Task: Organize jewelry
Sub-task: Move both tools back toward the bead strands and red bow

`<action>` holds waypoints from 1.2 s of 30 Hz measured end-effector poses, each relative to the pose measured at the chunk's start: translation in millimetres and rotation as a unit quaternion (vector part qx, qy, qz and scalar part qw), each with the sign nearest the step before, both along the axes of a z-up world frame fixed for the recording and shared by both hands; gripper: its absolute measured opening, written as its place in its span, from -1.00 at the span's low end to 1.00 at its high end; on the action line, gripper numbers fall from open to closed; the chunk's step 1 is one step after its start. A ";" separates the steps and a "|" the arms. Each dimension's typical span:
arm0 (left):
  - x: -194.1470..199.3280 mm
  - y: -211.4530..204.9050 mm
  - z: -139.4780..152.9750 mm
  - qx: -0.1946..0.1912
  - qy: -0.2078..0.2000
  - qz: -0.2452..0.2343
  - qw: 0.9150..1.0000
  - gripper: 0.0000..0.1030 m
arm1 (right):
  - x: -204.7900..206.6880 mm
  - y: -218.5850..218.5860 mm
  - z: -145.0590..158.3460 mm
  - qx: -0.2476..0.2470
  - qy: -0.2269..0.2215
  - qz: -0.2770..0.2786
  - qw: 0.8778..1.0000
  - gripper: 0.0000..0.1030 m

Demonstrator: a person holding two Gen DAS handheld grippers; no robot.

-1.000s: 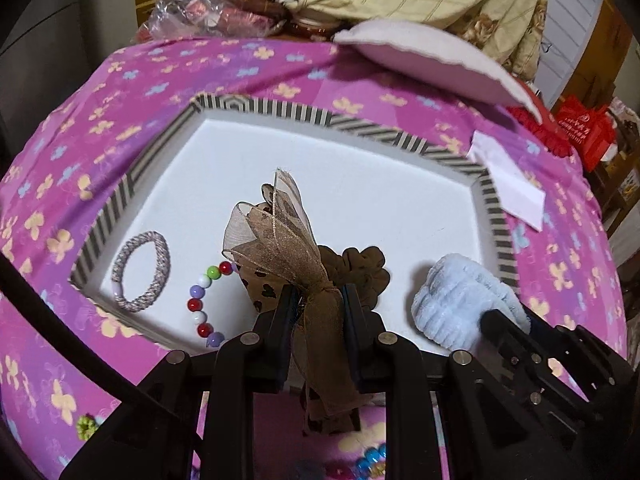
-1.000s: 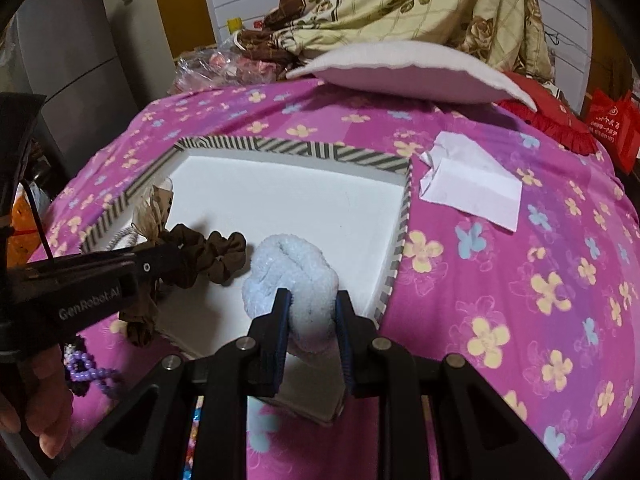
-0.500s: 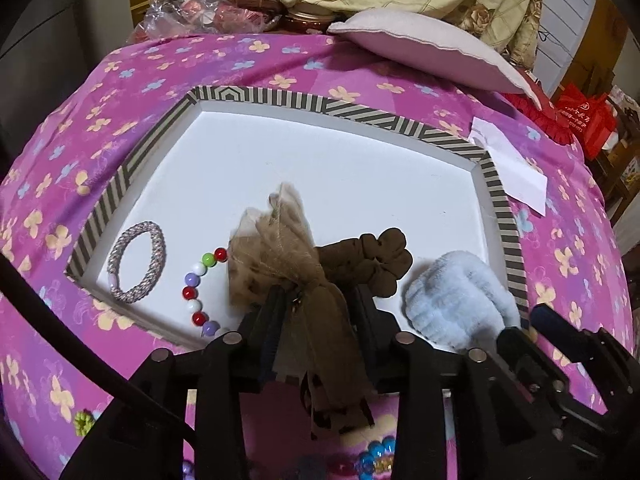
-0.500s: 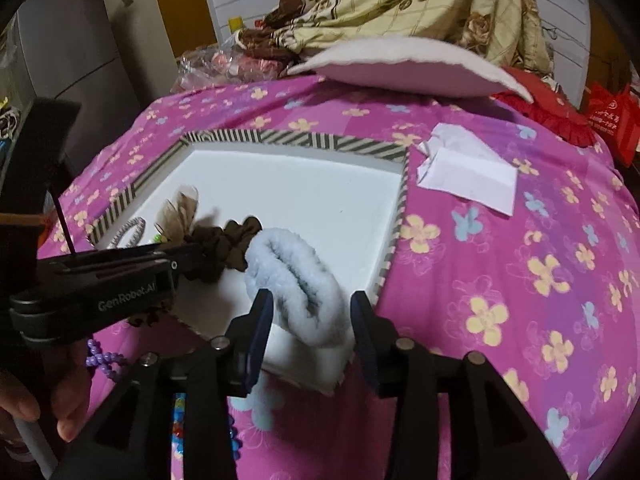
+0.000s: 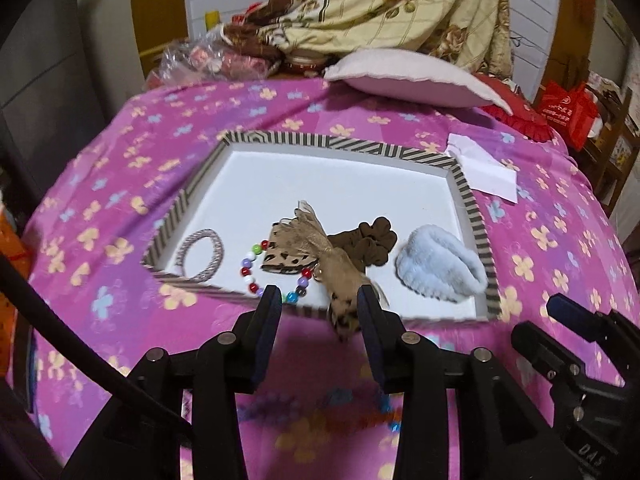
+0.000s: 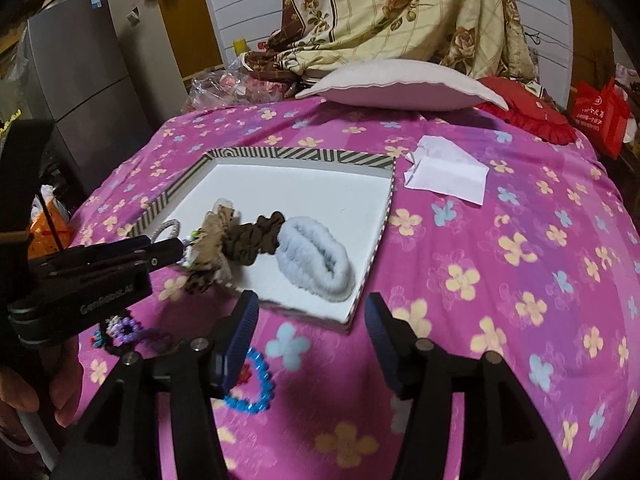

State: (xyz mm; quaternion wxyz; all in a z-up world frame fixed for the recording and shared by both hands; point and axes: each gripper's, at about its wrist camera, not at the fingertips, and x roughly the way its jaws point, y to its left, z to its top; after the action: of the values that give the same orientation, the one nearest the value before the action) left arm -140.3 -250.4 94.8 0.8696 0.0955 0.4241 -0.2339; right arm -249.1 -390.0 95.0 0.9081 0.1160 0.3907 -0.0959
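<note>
A striped-rim white tray [image 5: 468, 196] [image 6: 280, 154] lies on the pink flowered cover. In it are a braided grey band [image 5: 202, 254], a coloured bead bracelet [image 5: 250, 266], a brown gauze bow [image 5: 316, 244] [image 6: 212, 240] with its tail over the near rim, a dark brown scrunchie [image 5: 370, 242] [image 6: 252, 238] and a fluffy pale blue scrunchie [image 5: 438, 268] [image 6: 316, 258]. My left gripper [image 5: 318, 308] is open and empty just before the tray's near rim. My right gripper [image 6: 310, 314] is open and empty before the tray's near right corner.
Loose bead bracelets lie on the cover in front of the tray: a blue one [image 6: 256, 380] and a purple one [image 6: 124, 330]. A white folded paper [image 6: 444, 170] lies right of the tray. A pink pillow [image 6: 400, 86] and piled bedding are at the back.
Both grippers opened and drew back from the tray. The left let go of the brown bow, the right let go of the fluffy blue scrunchie; both now lie in the tray.
</note>
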 end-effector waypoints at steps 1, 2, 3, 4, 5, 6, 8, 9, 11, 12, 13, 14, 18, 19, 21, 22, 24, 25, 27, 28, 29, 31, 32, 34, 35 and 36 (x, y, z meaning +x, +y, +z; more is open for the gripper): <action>-6.9 5.4 2.9 0.001 -0.008 0.000 1.000 -0.37 | -2.7 1.6 1.0 -0.001 -0.001 0.001 1.000 0.16; -11.2 8.8 4.5 0.001 -0.011 0.001 1.000 -0.37 | -8.8 6.1 2.7 -0.001 -0.003 0.004 1.000 0.16; -14.9 12.5 5.8 0.000 -0.013 0.002 1.000 -0.37 | -12.3 8.8 3.6 -0.002 -0.003 0.005 1.000 0.17; -21.2 17.3 7.3 0.000 -0.016 0.005 1.000 -0.37 | -16.9 12.6 4.4 -0.002 -0.003 0.007 1.000 0.18; -25.2 20.0 8.4 0.000 -0.019 0.006 1.000 -0.37 | -21.6 16.6 5.2 -0.001 -0.003 0.010 1.000 0.18; -29.6 21.8 9.7 0.001 -0.023 0.006 1.000 -0.37 | -25.0 20.2 5.8 -0.001 -0.004 0.012 1.000 0.19; -41.2 29.3 12.4 0.001 -0.036 0.008 0.999 -0.37 | -33.4 27.3 7.0 -0.004 -0.002 0.012 1.000 0.23; -45.5 31.8 13.1 0.002 -0.042 0.008 0.999 -0.37 | -39.1 31.3 7.7 -0.005 -0.002 0.011 1.000 0.24; -55.0 38.2 13.7 0.004 -0.048 0.008 0.999 -0.37 | -47.3 36.7 9.3 -0.004 -0.005 0.013 1.000 0.24; -58.0 40.5 13.5 0.003 -0.047 0.008 0.999 -0.36 | -52.2 39.6 10.3 -0.003 -0.007 0.015 1.000 0.24; -63.0 44.5 13.3 0.001 -0.046 0.008 0.999 -0.37 | -57.1 42.6 11.4 -0.003 -0.008 0.016 1.000 0.24; -66.0 47.7 13.1 0.001 -0.046 0.009 0.999 -0.37 | -62.3 45.4 12.3 -0.002 -0.010 0.016 1.000 0.24; -81.1 58.2 11.9 0.005 -0.056 0.012 0.998 -0.36 | -76.4 53.5 11.4 0.001 -0.008 0.021 1.000 0.28; -84.5 61.3 11.4 0.007 -0.058 0.013 0.998 -0.37 | -80.1 56.5 10.7 0.000 -0.006 0.023 1.000 0.28; -88.7 64.9 10.5 0.007 -0.056 0.015 0.998 -0.36 | -85.8 61.3 10.1 -0.003 -0.003 0.026 1.000 0.28; -91.3 67.6 9.9 0.008 -0.055 0.017 0.998 -0.36 | -88.3 63.1 9.9 -0.003 -0.003 0.027 1.000 0.29; -94.8 71.3 8.9 0.007 -0.054 0.019 0.998 -0.36 | -94.9 67.3 9.8 -0.003 -0.003 0.031 1.000 0.30; -97.7 74.6 8.0 0.005 -0.053 0.020 0.998 -0.36 | -97.3 69.2 9.9 -0.004 -0.003 0.034 0.999 0.32; -101.4 78.1 6.2 0.005 -0.051 0.022 0.998 -0.36 | -102.9 73.9 9.2 -0.008 0.001 0.041 0.999 0.36; -103.5 79.7 5.0 0.006 -0.050 0.021 0.999 -0.36 | -104.8 75.2 8.3 -0.009 0.003 0.044 0.999 0.39; -105.6 80.6 3.5 0.007 -0.049 0.020 0.999 -0.37 | -107.9 77.2 7.1 -0.010 0.006 0.046 0.999 0.39; -108.1 82.1 1.3 0.008 -0.046 0.021 0.999 -0.36 | -111.4 79.4 5.5 -0.010 0.009 0.049 0.999 0.39; -109.4 83.1 0.3 0.007 -0.043 0.021 0.999 -0.36 | -113.7 80.5 3.8 -0.009 0.012 0.051 0.999 0.39; -111.0 86.8 -0.9 0.004 -0.037 0.022 0.999 -0.36 | -117.4 82.5 1.1 -0.010 0.017 0.052 0.998 0.39; -111.4 88.4 -1.2 0.003 -0.035 0.023 0.999 -0.36 | -119.6 83.5 -1.0 -0.010 0.021 0.053 0.998 0.39; -111.3 90.3 -1.3 0.002 -0.032 0.025 0.999 -0.36 | -122.1 84.6 -3.4 -0.010 0.026 0.056 0.998 0.39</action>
State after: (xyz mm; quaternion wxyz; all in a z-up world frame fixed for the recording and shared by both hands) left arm -251.5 -160.1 93.6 0.8881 0.0941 0.3987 -0.2085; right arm -371.2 -305.3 91.7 0.9028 0.0828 0.4189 -0.0517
